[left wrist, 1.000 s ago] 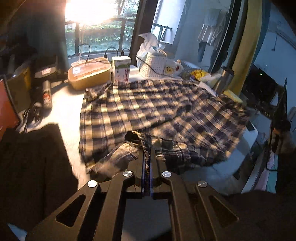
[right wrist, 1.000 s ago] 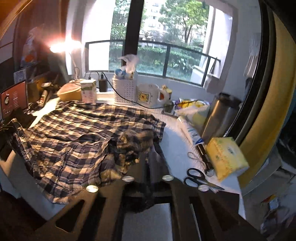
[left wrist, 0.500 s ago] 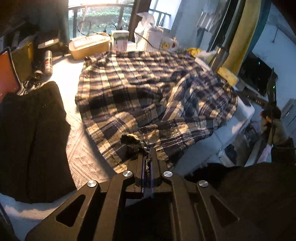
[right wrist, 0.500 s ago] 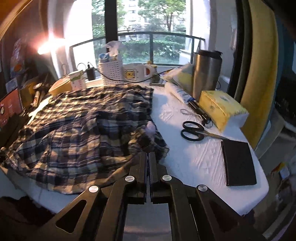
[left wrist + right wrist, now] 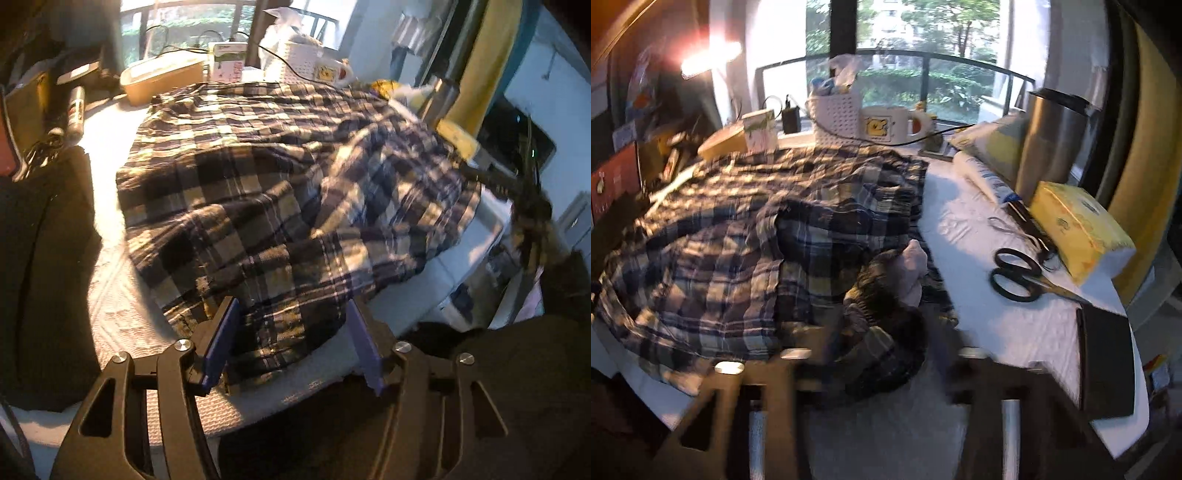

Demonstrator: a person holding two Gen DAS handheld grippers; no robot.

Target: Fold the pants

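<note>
The plaid pants (image 5: 280, 192) lie spread and rumpled on a white-covered table (image 5: 122, 310). My left gripper (image 5: 291, 339) is open, its blue-padded fingers standing on either side of the near hem, which rests on the table. In the right wrist view the pants (image 5: 738, 258) cover the table's left half, with a bunched waistband end (image 5: 886, 295) nearest me. My right gripper (image 5: 875, 354) is blurred but stands wide open around that bunched end. The other gripper shows in the left wrist view at the far right (image 5: 532, 206).
Black scissors (image 5: 1019, 277), a yellow tissue box (image 5: 1078, 232), a black notebook (image 5: 1104, 358) and a steel flask (image 5: 1052, 144) sit on the table's right side. A white basket (image 5: 838, 114), mug (image 5: 886, 123) and boxes line the window. A dark garment (image 5: 44, 258) lies left.
Both grippers have opened and let go of the pants, which now rest on the table. The left gripper has dropped closer to the near hem.
</note>
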